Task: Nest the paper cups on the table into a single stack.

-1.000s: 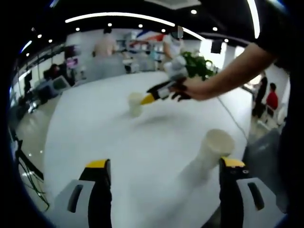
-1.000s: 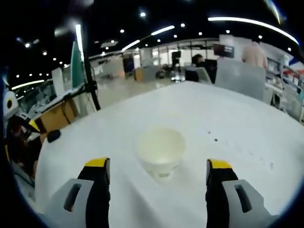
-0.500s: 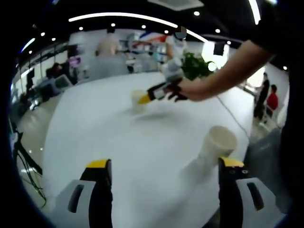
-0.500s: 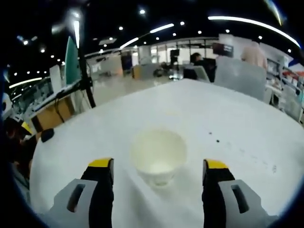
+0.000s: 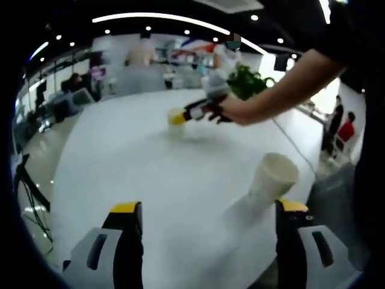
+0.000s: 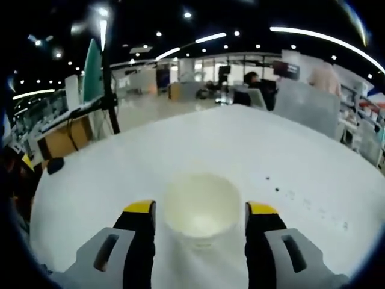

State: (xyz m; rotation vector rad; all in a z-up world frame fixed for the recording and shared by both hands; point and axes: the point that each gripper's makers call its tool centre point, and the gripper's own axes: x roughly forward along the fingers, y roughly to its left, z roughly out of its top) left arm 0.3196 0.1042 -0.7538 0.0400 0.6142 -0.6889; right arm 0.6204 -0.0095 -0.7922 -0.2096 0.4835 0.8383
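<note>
Bracketing cup: the right gripper [image 6: 200,212], with yellow-tipped black jaws, has a cream paper cup [image 6: 201,206] standing upright between them.
Right jaws: narrowed around the cup's sides, each tip just beside the wall; actual contact cannot be told.
Right gripper from afar: in the left gripper view it [image 5: 178,117] reaches across the white round table [image 5: 138,174] at the end of a person's bare forearm [image 5: 277,93], tips at the far cup [image 5: 175,118].
Left gripper [image 5: 204,211]: jaws spread wide, nothing between them, only bare tabletop.
Second cup: a white paper cup [image 5: 269,179] stands on the near right of the table, just beyond the left gripper's right jaw, apart from it.
Cup spacing: the two cups sit well apart.
</note>
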